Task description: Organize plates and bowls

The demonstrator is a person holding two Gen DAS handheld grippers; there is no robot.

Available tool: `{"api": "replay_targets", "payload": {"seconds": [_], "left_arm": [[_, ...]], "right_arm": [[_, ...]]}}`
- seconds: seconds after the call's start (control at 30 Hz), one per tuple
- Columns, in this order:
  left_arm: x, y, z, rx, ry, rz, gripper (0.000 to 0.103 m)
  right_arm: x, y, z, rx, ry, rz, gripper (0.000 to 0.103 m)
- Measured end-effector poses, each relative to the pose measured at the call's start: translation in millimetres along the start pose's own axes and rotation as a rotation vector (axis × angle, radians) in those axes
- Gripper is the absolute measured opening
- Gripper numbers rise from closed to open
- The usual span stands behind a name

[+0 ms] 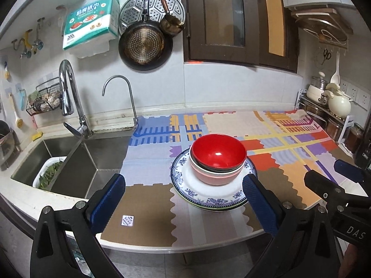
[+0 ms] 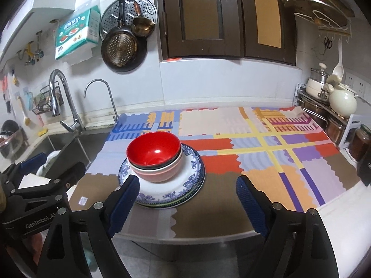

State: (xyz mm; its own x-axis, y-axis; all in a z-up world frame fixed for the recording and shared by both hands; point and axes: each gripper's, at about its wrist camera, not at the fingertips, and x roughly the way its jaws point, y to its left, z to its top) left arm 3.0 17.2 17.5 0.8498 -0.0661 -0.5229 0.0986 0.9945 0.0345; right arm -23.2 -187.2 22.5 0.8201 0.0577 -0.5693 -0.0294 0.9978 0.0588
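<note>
Bowls sit in one pile: a red bowl is inside a pink bowl, with a dark one between them. The pile sits on stacked blue-and-white plates on a bright cloth, near the sink. The left gripper is wide and holds nothing. The right gripper is wide and holds nothing too.

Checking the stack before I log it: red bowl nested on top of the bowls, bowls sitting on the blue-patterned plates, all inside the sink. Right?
Not quite. The red bowl tops the bowls on the blue-patterned plates, but the stack sits on the patterned mat, beside the sink. The left wrist view shows it.
</note>
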Motion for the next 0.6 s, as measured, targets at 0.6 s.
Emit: {"api": "replay_targets", "payload": {"seconds": [0.6], "left_arm": [[-39, 0, -21, 0.005, -0.03, 0.002, 0.103]], "right_arm": [[-36, 4, -20, -0.027, -0.019, 0.021, 0.086]]}}
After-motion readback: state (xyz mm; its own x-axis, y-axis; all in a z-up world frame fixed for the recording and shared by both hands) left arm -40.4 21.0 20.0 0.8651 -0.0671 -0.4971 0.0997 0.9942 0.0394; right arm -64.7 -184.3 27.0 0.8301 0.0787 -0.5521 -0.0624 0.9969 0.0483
